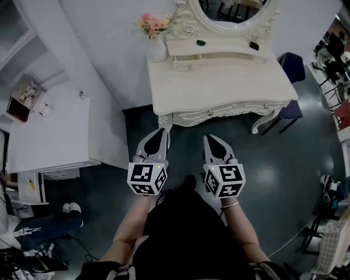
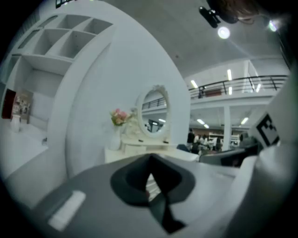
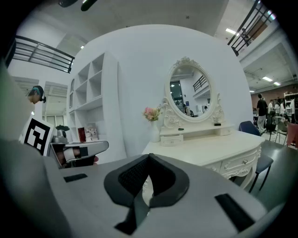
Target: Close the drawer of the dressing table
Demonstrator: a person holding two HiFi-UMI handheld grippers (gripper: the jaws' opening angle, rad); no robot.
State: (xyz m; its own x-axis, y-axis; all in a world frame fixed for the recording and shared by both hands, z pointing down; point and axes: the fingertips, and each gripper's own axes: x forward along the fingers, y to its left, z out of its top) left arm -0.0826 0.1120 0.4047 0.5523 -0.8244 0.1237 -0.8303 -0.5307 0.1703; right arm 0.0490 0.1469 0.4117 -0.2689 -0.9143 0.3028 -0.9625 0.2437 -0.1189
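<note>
A white-walled room with a dark floor [image 1: 273, 164] holds a cream dressing table whose counter [image 1: 229, 82] lies ahead of the left hand-held gripper [image 1: 158, 131] and the right hand-held gripper [image 1: 210, 138]. Both hang side by side over the floor, jaws pressed together on nothing. The small drawer [image 1: 188, 62], slightly pulled out below the mirror [image 1: 232, 11], sits well beyond their tips, near the flowers [image 1: 155, 23].
</note>
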